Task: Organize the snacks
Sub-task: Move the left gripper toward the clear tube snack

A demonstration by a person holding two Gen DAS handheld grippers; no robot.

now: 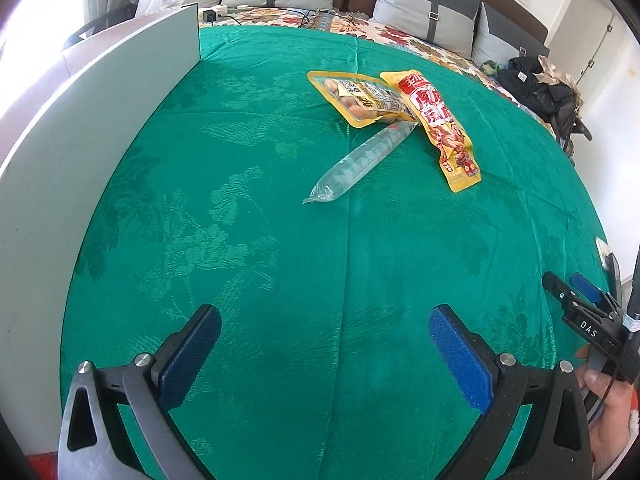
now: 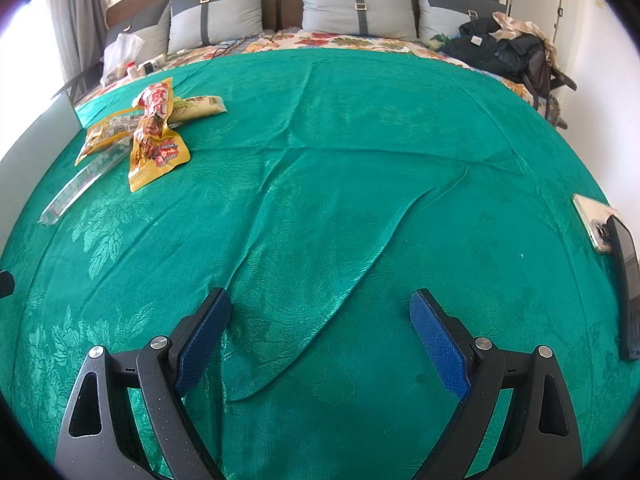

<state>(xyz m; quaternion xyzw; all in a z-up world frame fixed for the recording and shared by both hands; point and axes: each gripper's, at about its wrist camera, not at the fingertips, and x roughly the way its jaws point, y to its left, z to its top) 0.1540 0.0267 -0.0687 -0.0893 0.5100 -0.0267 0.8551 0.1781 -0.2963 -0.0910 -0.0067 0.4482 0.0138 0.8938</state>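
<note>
Snacks (image 1: 400, 120) heaped, overlapping on green cloth (image 1: 280, 240); none sorted yet. Left gripper (image 1: 324, 344), right gripper (image 2: 320, 332): jaws spread wide, empty.

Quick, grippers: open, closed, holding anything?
Left gripper: open, holding nothing.
Right gripper: open, holding nothing.
</note>
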